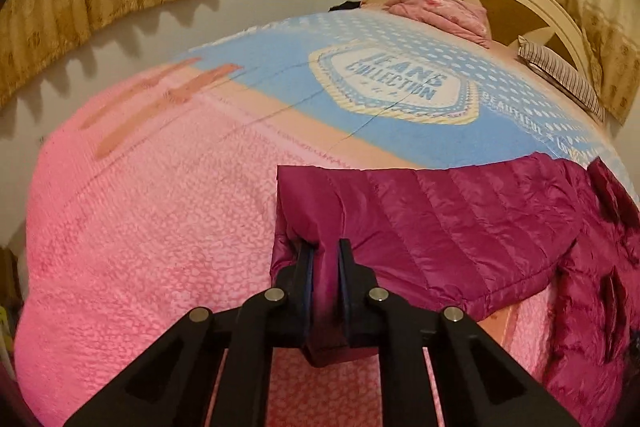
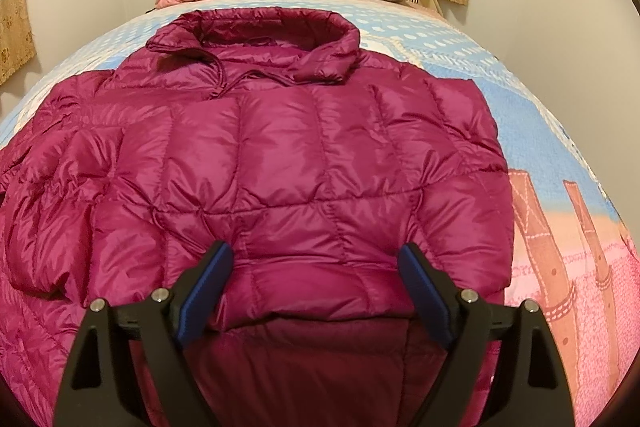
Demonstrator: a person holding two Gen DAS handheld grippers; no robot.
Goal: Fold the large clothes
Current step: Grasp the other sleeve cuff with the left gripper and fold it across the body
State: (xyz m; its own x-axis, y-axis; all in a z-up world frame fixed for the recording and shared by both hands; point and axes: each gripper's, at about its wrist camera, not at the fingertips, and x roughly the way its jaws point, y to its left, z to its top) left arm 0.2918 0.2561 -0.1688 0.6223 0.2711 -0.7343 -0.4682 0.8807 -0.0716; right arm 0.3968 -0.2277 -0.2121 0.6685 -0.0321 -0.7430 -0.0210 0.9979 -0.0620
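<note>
2 grippers: left gripper (image 1: 325, 254) pinched the magenta quilted puffer jacket (image 2: 280, 163) sleeve cuff, sleeve running toward 3 o'clock; right gripper (image 2: 314, 255) wide, jacket at 12 o'clock.

Bare bedspread (image 1: 140, 227) left of jacket (image 1: 460, 227).

Jacket (image 2: 288, 155) on bedspread (image 2: 560, 131)

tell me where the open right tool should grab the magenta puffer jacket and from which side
Probably the bottom hem of the magenta quilted puffer jacket, coming in low from the foot of the bed. The hem edge already lies between the open right tool fingers and is a thin free edge. The left tool is shut on the sleeve cuff.
</note>
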